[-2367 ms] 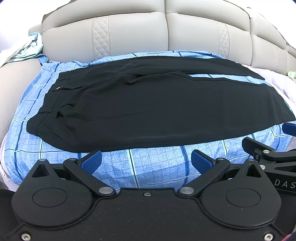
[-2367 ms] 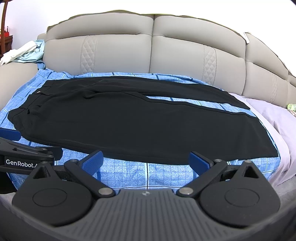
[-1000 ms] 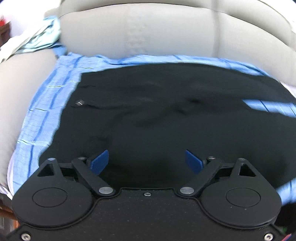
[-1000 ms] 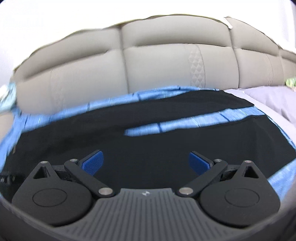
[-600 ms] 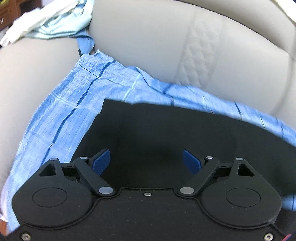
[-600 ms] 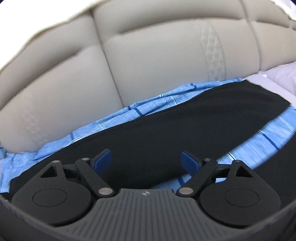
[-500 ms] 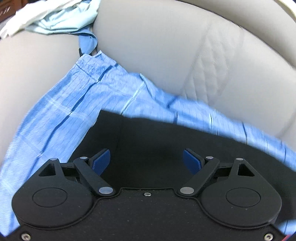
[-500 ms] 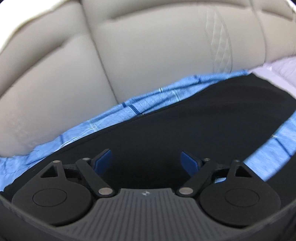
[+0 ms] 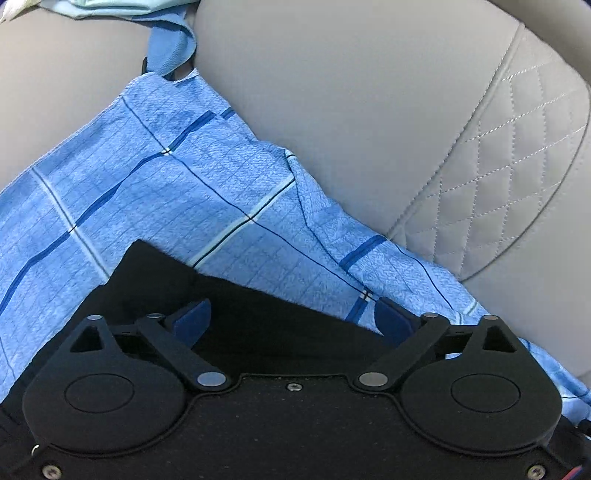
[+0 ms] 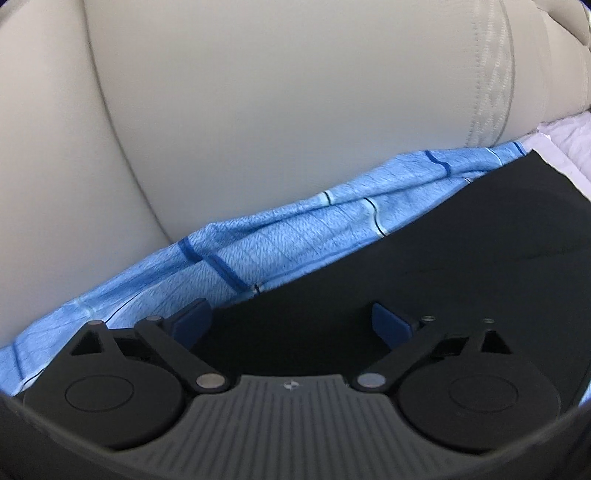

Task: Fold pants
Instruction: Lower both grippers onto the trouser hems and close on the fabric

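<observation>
Black pants point(image 9: 236, 295) lie flat on a blue checked sheet point(image 9: 155, 184). In the left wrist view their far waist corner sits just ahead of my left gripper point(image 9: 291, 317), which is open, its blue pads over the far edge of the cloth. In the right wrist view the far leg of the pants point(image 10: 461, 251) runs to the right, its hem near the lilac bedding. My right gripper point(image 10: 291, 321) is open over the leg's far edge. Neither gripper holds cloth.
A grey padded headboard point(image 9: 369, 92) rises just behind the sheet and fills the right wrist view's upper part point(image 10: 258, 110). Light blue-green cloth point(image 9: 110, 5) lies on the grey side cushion at top left. Lilac bedding point(image 10: 569, 140) lies at the far right.
Both grippers moved forward across the pants from the near edge to the far edge by the headboard. Both stayed open.
</observation>
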`<control>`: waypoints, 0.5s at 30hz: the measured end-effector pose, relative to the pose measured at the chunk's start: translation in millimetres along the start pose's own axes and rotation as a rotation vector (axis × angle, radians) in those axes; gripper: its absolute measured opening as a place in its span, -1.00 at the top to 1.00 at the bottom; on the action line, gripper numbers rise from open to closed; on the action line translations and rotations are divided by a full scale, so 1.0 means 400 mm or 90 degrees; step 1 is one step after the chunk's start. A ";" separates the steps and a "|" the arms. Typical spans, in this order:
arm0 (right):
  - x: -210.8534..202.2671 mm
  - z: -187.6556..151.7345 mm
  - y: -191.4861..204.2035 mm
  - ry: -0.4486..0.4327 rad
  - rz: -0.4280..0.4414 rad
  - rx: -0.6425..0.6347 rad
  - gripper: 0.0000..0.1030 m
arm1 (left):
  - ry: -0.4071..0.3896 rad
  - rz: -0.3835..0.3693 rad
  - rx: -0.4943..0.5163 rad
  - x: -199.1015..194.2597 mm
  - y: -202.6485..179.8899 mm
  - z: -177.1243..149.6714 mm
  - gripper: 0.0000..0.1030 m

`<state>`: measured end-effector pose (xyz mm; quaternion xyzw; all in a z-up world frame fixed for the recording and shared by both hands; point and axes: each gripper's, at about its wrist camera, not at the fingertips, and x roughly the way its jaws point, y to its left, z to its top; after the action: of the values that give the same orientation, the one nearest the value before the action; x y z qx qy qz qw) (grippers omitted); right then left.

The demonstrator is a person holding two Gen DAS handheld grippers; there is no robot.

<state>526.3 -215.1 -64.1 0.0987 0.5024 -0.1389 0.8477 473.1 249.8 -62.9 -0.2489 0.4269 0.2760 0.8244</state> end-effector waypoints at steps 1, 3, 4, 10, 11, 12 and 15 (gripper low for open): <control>0.011 0.003 0.011 0.000 -0.016 -0.011 -0.99 | -0.002 0.004 0.003 0.004 -0.005 -0.001 -0.94; 0.030 0.001 0.030 0.000 -0.052 -0.033 -0.98 | -0.007 0.014 0.006 0.012 -0.017 -0.005 -0.99; 0.037 -0.001 0.038 -0.004 -0.068 -0.045 -0.99 | -0.009 0.023 0.009 0.015 -0.024 -0.006 -0.99; 0.046 0.003 0.045 -0.015 -0.091 -0.056 -0.77 | -0.010 0.071 0.028 0.027 -0.054 -0.010 -0.99; 0.039 0.001 0.045 -0.021 -0.099 -0.056 -0.56 | -0.010 0.078 0.030 0.029 -0.057 -0.010 -0.99; 0.029 0.000 0.044 -0.027 -0.108 -0.055 -0.19 | -0.010 0.086 0.034 0.032 -0.061 -0.012 -0.99; -0.003 0.008 0.024 -0.031 -0.115 -0.034 0.79 | -0.015 0.114 0.051 0.040 -0.076 -0.024 -1.00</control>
<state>531.6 -206.7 -61.1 0.0270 0.4923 -0.2041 0.8458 495.8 225.5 -75.8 -0.1733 0.4484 0.3340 0.8108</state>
